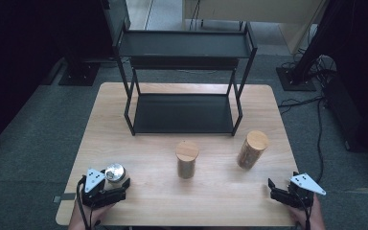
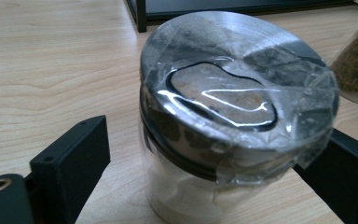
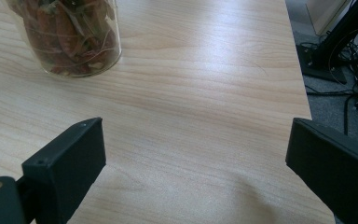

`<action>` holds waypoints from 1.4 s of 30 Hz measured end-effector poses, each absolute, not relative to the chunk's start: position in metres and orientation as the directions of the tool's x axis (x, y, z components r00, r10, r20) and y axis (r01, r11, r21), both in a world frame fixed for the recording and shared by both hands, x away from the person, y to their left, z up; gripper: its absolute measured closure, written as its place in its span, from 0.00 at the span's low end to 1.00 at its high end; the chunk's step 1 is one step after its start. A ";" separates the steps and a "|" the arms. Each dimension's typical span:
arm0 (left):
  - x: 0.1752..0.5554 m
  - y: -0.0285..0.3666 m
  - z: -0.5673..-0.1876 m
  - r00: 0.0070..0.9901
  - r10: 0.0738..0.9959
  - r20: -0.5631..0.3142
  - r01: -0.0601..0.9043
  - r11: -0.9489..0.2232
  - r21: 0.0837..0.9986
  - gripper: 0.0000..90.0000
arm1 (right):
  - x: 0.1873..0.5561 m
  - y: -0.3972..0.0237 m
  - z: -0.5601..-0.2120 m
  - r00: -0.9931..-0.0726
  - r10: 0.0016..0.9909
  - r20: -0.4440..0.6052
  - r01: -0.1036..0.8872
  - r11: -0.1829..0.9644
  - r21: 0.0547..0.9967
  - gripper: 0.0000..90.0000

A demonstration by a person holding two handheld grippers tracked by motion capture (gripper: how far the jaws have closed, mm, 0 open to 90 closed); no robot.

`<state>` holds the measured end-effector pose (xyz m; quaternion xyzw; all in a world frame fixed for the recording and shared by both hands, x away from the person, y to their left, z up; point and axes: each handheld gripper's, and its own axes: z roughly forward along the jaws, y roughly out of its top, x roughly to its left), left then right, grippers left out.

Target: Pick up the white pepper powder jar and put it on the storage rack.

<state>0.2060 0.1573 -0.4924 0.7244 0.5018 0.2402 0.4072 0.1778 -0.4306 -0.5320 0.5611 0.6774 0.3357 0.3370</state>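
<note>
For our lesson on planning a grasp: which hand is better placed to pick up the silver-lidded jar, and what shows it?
Left. The left gripper already has the silver-lidded jar between its jaws, though not clearly gripped. The right gripper faces bare table, across the table from it.

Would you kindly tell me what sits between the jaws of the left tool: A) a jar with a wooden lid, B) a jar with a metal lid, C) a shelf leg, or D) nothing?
B: in the left gripper view, the jar with a metal lid stands between the left tool's two black jaws.
</note>
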 end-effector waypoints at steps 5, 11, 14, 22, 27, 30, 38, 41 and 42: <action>0.208 0.155 -0.495 0.363 0.930 -0.054 0.527 -0.157 0.835 0.09 | 0.177 -0.430 -0.532 -0.143 0.986 -0.081 0.531 0.146 0.835 0.05; 0.210 0.150 -0.499 0.349 0.937 -0.027 0.533 -0.175 0.828 0.14 | 0.177 -0.431 -0.532 -0.146 0.986 -0.078 0.531 0.145 0.835 0.05; 0.210 0.149 -0.499 0.345 0.938 -0.029 0.533 -0.171 0.828 0.24 | 0.177 -0.431 -0.532 -0.147 0.986 -0.075 0.529 0.142 0.837 0.05; 0.207 0.148 -0.499 0.345 0.938 -0.018 0.527 -0.178 0.831 0.33 | 0.177 -0.432 -0.532 -0.143 0.987 -0.069 0.528 0.135 0.838 0.05; 0.207 0.147 -0.499 0.323 0.946 -0.010 0.525 -0.170 0.834 0.34 | 0.176 -0.432 -0.532 -0.141 0.988 -0.067 0.526 0.132 0.840 0.05; 0.207 0.147 -0.499 0.321 0.947 -0.012 0.526 -0.168 0.834 0.34 | 0.176 -0.432 -0.532 -0.142 0.988 -0.068 0.526 0.133 0.840 0.05; 0.212 0.145 -0.496 0.322 0.946 -0.038 0.547 -0.153 0.823 0.34 | 0.176 -0.432 -0.532 -0.139 0.988 -0.068 0.524 0.132 0.842 0.05; 0.214 0.142 -0.496 0.326 0.945 -0.040 0.549 -0.154 0.821 0.34 | 0.176 -0.432 -0.532 -0.138 0.988 -0.067 0.523 0.130 0.842 0.05; 0.215 0.141 -0.495 0.326 0.944 -0.041 0.549 -0.154 0.821 0.34 | 0.176 -0.432 -0.532 -0.138 0.988 -0.064 0.522 0.128 0.843 0.05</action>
